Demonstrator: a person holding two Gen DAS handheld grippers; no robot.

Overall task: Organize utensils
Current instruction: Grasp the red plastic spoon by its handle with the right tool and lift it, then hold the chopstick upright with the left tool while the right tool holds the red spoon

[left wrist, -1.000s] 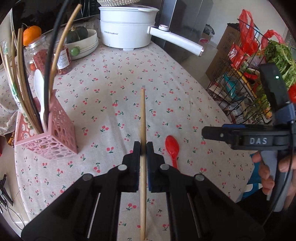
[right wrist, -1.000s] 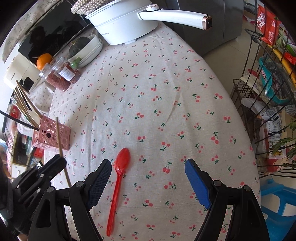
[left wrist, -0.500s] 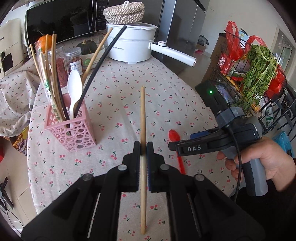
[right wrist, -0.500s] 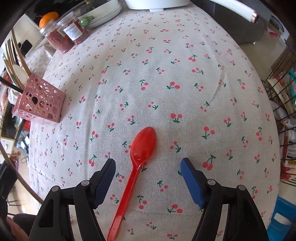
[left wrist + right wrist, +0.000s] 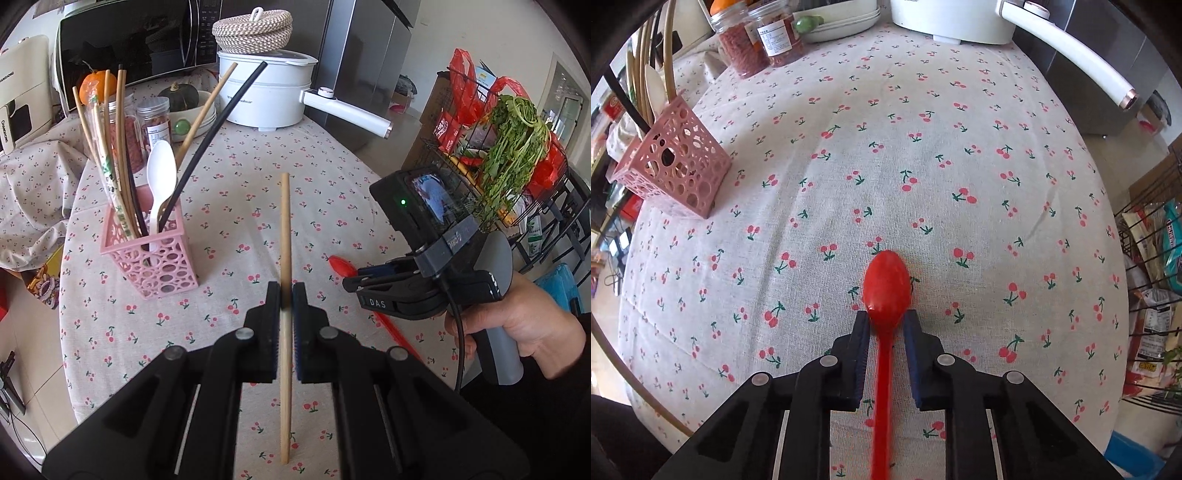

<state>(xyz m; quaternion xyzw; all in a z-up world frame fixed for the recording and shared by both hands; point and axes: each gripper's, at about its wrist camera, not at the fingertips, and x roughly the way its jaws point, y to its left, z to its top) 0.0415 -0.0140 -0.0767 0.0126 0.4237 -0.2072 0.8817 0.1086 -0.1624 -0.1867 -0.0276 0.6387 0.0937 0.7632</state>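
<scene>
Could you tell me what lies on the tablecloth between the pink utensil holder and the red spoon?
Nothing: in the right wrist view only bare cherry-print tablecloth lies between the pink utensil holder and the red spoon.

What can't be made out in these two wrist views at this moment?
- Red plastic spoon: in the right wrist view its handle end runs off the bottom edge; in the left wrist view the right tool covers most of it.
- Pink perforated utensil holder: its inside bottom is hidden by its walls.
- Printed labels on the clear jars: too small to read.
</scene>
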